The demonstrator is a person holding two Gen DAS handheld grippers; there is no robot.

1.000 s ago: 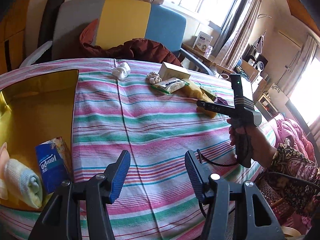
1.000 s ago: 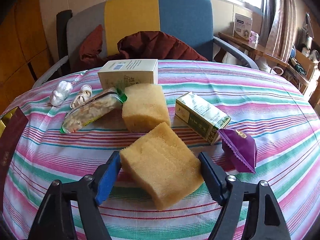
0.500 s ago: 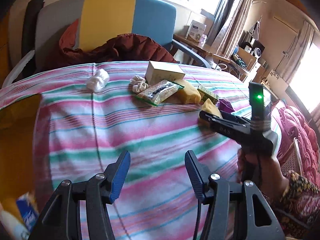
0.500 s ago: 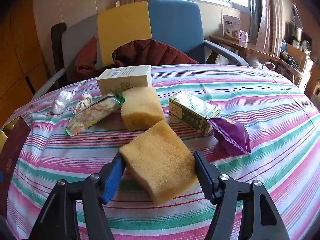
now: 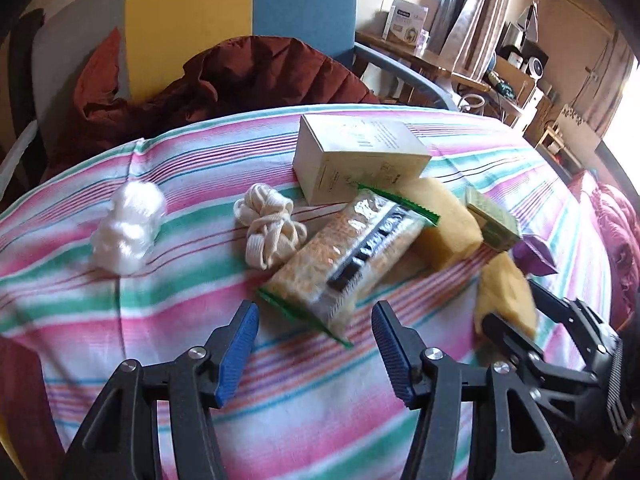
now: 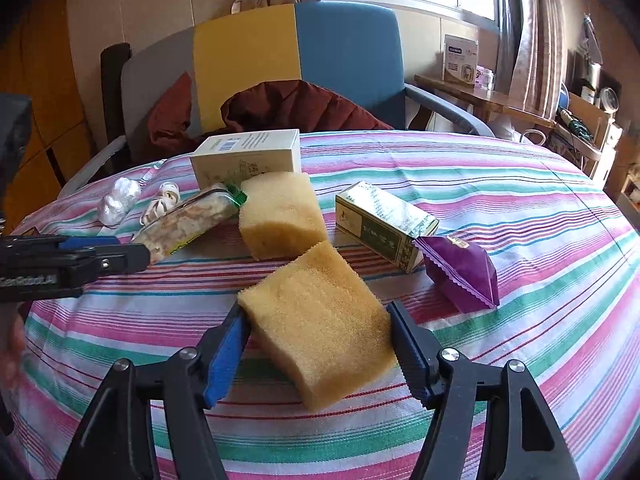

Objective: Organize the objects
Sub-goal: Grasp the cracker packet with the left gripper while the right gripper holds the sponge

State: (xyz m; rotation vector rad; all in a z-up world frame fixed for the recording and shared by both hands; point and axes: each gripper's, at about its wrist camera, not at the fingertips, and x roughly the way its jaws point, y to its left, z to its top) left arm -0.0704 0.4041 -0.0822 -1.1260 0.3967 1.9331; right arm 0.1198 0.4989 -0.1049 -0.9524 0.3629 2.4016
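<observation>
My right gripper (image 6: pixel 317 312) is shut on a yellow sponge (image 6: pixel 320 320), both pads pressed into its sides just above the striped tablecloth (image 6: pixel 520 216). From the left wrist view the same sponge (image 5: pixel 504 284) shows between the right gripper's (image 5: pixel 510 304) fingers. My left gripper (image 5: pixel 314 314) has its jaws opening with nothing between them. A clear snack packet (image 5: pixel 352 252) with green ends lies just ahead of its tips. Behind the packet sit a second sponge (image 5: pixel 444 216), a cream box (image 5: pixel 360 156) and a small green box (image 5: pixel 494 220).
A white plastic wad (image 5: pixel 128 224) and a bundle of cream cord (image 5: pixel 268 228) lie left of the packet. A purple sachet (image 6: pixel 460 272) rests right of the green box. Beyond the table's far edge is a chair (image 6: pixel 344 56) with a red jacket (image 6: pixel 296 108).
The left gripper swung away from the gold tray with the tissue pack to the pile of objects. The right gripper's fingers drew in onto the sponge and hardly moved.
</observation>
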